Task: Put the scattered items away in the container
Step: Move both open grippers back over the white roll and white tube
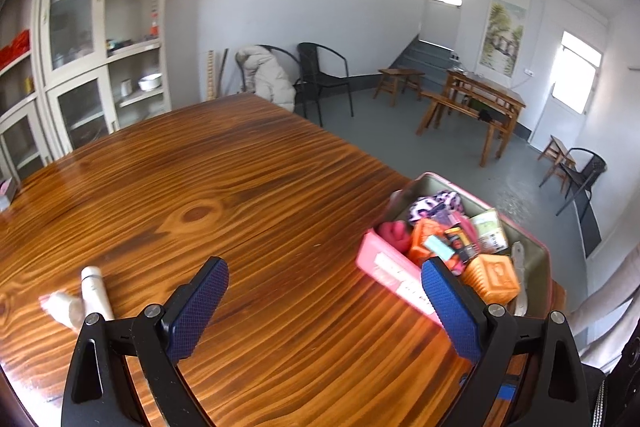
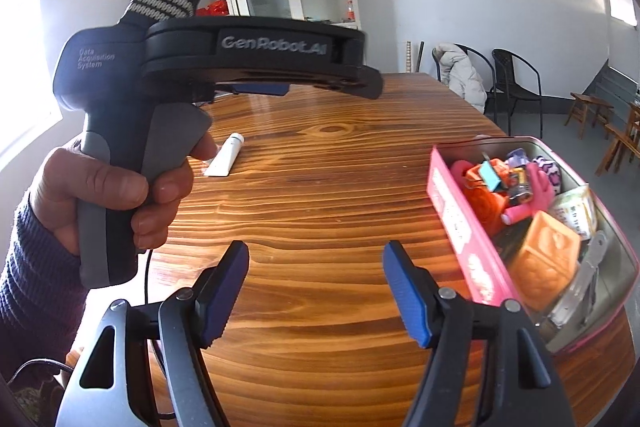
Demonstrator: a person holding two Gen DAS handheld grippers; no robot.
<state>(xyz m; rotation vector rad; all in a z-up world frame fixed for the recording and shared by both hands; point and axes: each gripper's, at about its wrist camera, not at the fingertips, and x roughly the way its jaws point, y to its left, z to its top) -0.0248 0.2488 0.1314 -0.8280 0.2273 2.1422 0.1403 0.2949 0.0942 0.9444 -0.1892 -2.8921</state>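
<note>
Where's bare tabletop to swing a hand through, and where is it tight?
Free: the wide wood stretch between the white tube and the pink container, and the far half of the table. Crowded: the container itself, heaped with orange blocks, and the near-left corner where the tube lies beside a crumpled wrapper.

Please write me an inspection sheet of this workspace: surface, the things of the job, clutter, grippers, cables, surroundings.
Surface: wooden table, glossy, bare in the middle.
Job's things: pink container at the table's right edge, filled with mixed items, among them an orange block. A white tube and a pale crumpled item lie outside it on the table.
Clutter: a small item at the table's far left edge, unclear.
Grippers: left gripper open, nothing between the fingers; right gripper open, nothing between them.
Cables: thin black cable below the left hand.
Surroundings: cabinet, black chairs, wooden furniture.
</note>
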